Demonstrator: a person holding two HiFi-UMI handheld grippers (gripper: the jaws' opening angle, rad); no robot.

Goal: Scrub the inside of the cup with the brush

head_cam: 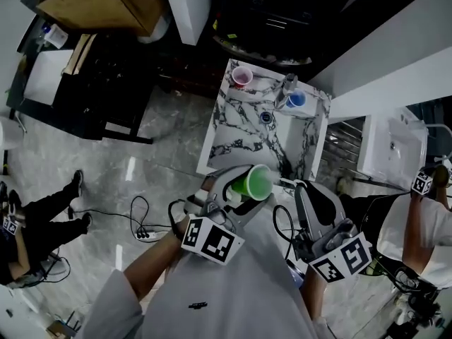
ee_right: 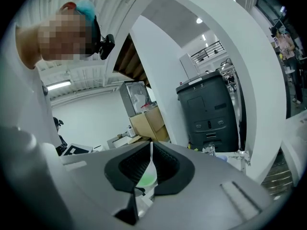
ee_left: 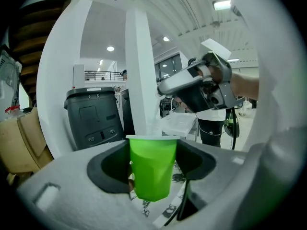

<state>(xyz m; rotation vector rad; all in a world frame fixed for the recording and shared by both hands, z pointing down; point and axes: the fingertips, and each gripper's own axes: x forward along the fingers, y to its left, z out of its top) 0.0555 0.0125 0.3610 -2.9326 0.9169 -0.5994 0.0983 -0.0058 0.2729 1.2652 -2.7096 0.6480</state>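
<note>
Cup: green plastic tumbler, held in the air just off the near edge of the white, black-veined marble counter, not resting on it.
Left gripper: jaws clamped on the tumbler's two sides, below the rim.
Right gripper: jaws drawn almost together on the thin white handle of the brush; bristle end not clear.
Step, as judged: brush close by the tumbler, not yet seen inside it.
Doing it well: turn the mouth toward the brush, enter along the axis, work round the wall, then the base. The thin wall likely flexes, so press lightly.
Also on counter: pink cup at far-left corner; blue cup toward far-right corner.
Writing: none legible on tumbler or brush. Marker cubes carry square black-and-white codes, no letters.
</note>
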